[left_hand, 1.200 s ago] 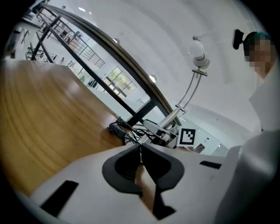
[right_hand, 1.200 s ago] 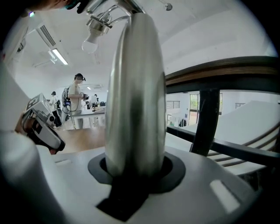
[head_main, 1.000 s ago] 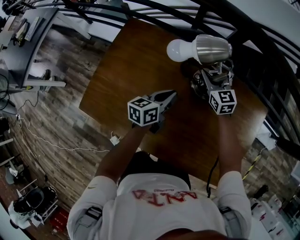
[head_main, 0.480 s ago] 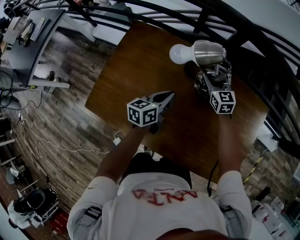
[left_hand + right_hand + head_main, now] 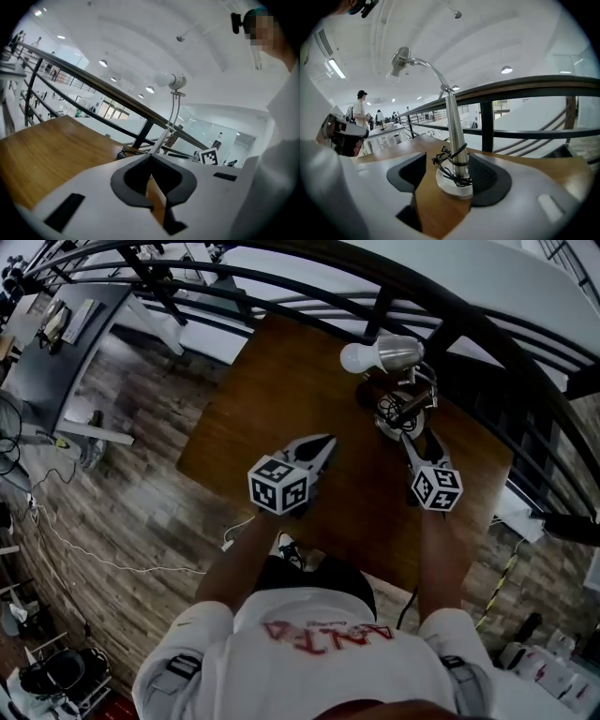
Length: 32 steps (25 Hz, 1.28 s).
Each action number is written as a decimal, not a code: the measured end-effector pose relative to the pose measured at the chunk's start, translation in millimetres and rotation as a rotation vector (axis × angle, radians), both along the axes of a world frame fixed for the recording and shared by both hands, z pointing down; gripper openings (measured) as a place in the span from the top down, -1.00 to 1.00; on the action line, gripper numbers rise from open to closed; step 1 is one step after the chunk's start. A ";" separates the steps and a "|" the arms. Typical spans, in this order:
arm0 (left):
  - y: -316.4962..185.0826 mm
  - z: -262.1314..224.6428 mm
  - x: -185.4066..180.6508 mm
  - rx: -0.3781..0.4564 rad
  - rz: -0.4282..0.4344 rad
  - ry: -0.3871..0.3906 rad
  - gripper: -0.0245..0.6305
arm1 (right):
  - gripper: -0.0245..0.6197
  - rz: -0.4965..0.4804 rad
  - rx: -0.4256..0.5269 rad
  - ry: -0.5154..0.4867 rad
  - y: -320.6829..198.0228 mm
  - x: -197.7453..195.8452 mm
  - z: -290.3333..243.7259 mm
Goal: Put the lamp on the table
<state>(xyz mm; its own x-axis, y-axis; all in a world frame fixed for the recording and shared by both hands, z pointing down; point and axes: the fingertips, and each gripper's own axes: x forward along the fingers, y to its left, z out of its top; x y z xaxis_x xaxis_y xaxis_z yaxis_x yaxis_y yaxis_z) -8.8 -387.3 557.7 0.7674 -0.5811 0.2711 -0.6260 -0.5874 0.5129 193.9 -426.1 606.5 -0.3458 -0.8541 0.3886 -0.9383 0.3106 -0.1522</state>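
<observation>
The lamp (image 5: 392, 381) stands upright on the brown wooden table (image 5: 272, 390) near its far right corner, white bulb (image 5: 353, 357) pointing left. In the right gripper view its round white base (image 5: 454, 182) with black cord wound round the metal pole (image 5: 453, 126) sits between the jaws. My right gripper (image 5: 409, 432) (image 5: 452, 164) is opening, jaws wide, the pads not pressing on the lamp. My left gripper (image 5: 323, 442) (image 5: 151, 157) is shut with nothing in it, held over the table's middle, left of the lamp (image 5: 171, 82).
A black metal railing (image 5: 450, 329) runs close behind the table and the lamp. The table's left edge drops to a plank floor (image 5: 122, 474) with a white cable. A desk (image 5: 56, 324) stands far left. People stand in the distance (image 5: 358, 110).
My right gripper's jaws have spread apart off the lamp's base, and the gripper has drawn back a little toward me. The lamp stays standing. The left gripper has barely moved.
</observation>
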 end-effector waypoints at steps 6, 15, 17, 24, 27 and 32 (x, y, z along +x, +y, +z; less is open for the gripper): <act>42.5 -27.8 -27.7 0.080 0.063 -0.062 0.90 | 0.41 0.063 0.044 -0.027 64.9 -23.4 -54.6; 91.2 -93.3 -52.5 0.232 0.055 -0.056 0.90 | 0.84 0.132 0.117 -0.078 134.5 -64.6 -132.8; 98.0 -109.5 -61.1 0.258 0.048 -0.051 0.90 | 0.86 0.124 0.141 -0.080 143.1 -74.8 -150.3; 110.9 -168.5 -92.6 0.341 0.012 -0.021 0.90 | 0.89 0.131 0.253 -0.061 168.4 -83.6 -216.0; 112.8 -194.8 -104.9 0.397 0.013 -0.030 0.90 | 0.91 0.163 0.279 -0.094 176.2 -86.5 -239.0; 122.6 -228.0 -100.1 0.466 0.027 -0.022 0.90 | 0.92 0.196 0.312 -0.116 193.0 -85.1 -264.8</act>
